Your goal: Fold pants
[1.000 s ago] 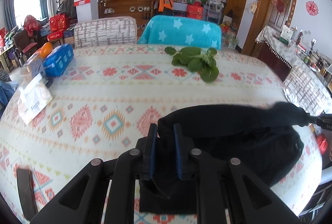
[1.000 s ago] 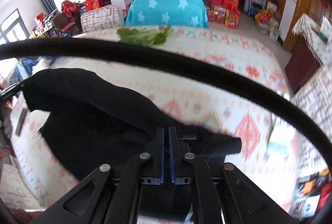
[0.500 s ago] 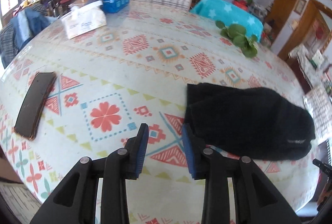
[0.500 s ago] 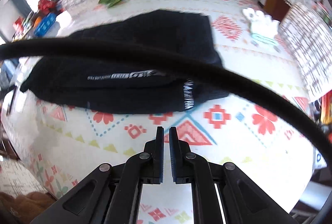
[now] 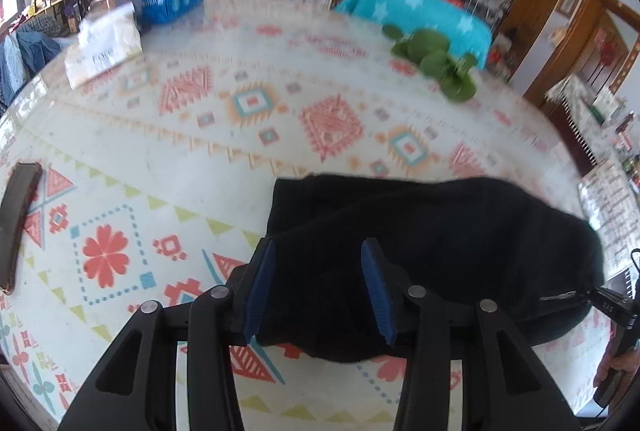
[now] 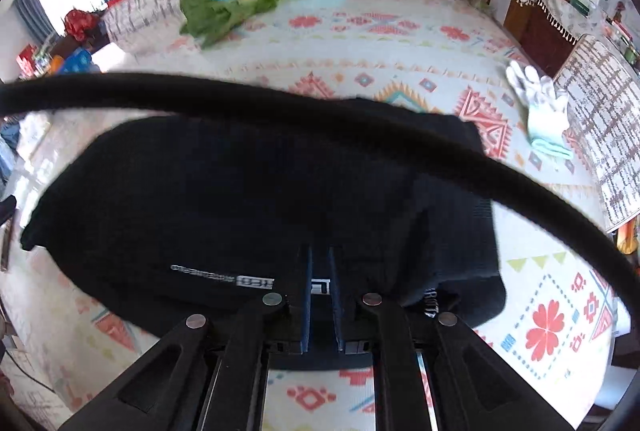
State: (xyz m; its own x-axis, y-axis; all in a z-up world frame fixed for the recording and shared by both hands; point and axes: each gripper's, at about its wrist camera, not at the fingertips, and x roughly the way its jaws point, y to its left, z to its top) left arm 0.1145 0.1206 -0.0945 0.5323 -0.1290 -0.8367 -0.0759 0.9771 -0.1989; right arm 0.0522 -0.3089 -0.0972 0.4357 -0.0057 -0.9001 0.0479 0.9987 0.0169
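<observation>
The black pants (image 5: 440, 231) lie folded in a compact bundle on the patterned table (image 5: 240, 111), near its front edge. My left tongs (image 5: 318, 287) have just been opening; they straddle the bundle's left end, pads apart. My right tongs (image 6: 320, 295) show a narrow gap over the logo edge; whether they touch cloth I cannot tell. Leafy greens (image 6: 224, 11) lie well beyond.

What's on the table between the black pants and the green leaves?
Nothing: in the left wrist view, only bare patterned tablecloth lies between the black pants and the green leaves.
</observation>
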